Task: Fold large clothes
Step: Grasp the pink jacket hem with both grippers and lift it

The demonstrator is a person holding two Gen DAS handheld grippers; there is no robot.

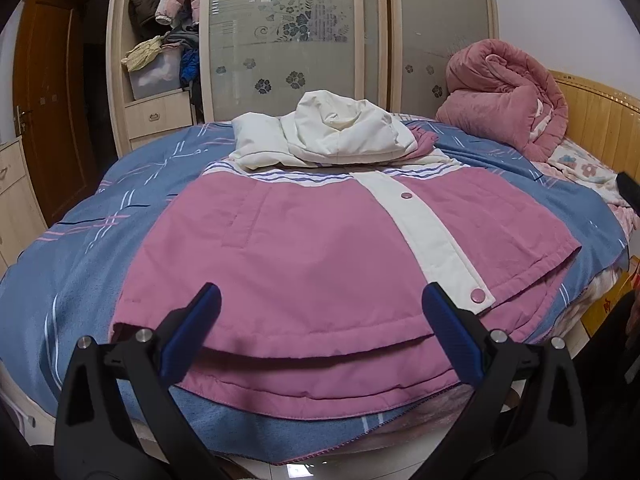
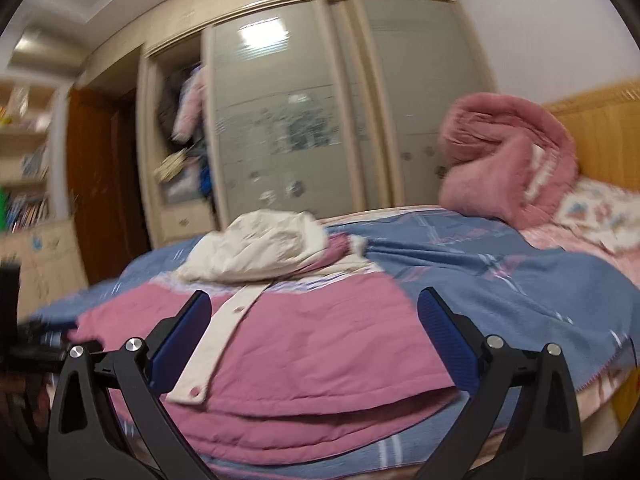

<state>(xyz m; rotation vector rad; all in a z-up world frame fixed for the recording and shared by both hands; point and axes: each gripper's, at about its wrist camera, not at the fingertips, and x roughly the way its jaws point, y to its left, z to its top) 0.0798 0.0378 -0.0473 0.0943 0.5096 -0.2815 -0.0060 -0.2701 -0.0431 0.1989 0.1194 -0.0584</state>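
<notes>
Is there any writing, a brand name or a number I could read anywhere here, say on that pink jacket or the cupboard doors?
None can be read.
Pink jacket: only plain snap buttons, no label showing.
Wardrobe doors: flower patterns, no words.
Yellow box at the bed's edge: a red mark, too cut off to read.

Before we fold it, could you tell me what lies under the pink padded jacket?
The pink padded jacket lies on a blue plaid blanket spread over the bed. Whatever is directly beneath the jacket is covered.

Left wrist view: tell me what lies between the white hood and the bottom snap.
The white button placket, carrying an upper snap, runs from the white hood down to the bottom snap.
</notes>
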